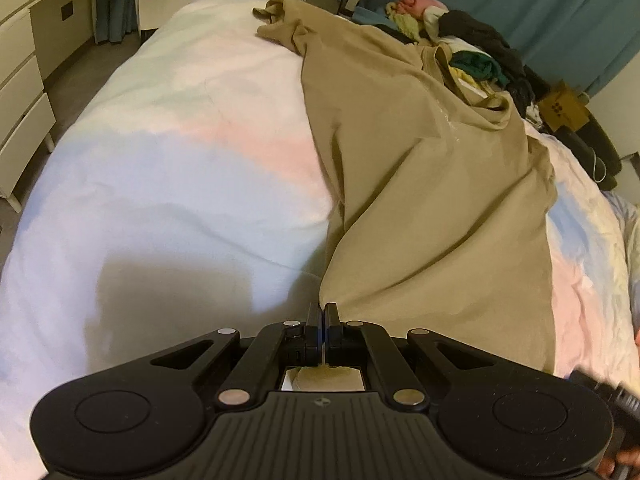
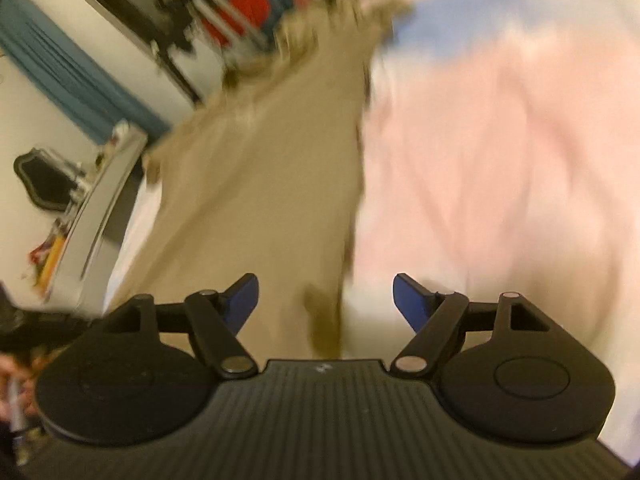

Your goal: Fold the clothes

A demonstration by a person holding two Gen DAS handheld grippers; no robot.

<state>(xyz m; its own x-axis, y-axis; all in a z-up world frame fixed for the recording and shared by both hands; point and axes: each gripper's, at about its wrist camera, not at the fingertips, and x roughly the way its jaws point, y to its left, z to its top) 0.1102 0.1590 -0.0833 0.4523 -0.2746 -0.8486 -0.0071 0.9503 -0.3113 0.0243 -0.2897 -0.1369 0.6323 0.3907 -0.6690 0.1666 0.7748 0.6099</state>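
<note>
A tan garment [image 1: 420, 184] lies stretched along the bed, running from the near edge up toward the far end. My left gripper [image 1: 322, 312] is shut on its near hem corner, and a bit of tan cloth shows behind the closed jaws. In the blurred right wrist view the same tan garment [image 2: 264, 184] runs away from me over the pink and white bedcover [image 2: 500, 168]. My right gripper [image 2: 325, 300] stands open above the garment's right edge, with its blue pads [image 2: 408, 300] wide apart and pressing on nothing.
A pile of mixed clothes [image 1: 472, 48] sits at the far right of the bed. White drawers [image 1: 20, 112] stand at the left, teal curtains [image 1: 560, 12] behind. A cardboard box [image 1: 564, 110] lies beside the bed. A person's hand [image 1: 620, 464] shows at the lower right.
</note>
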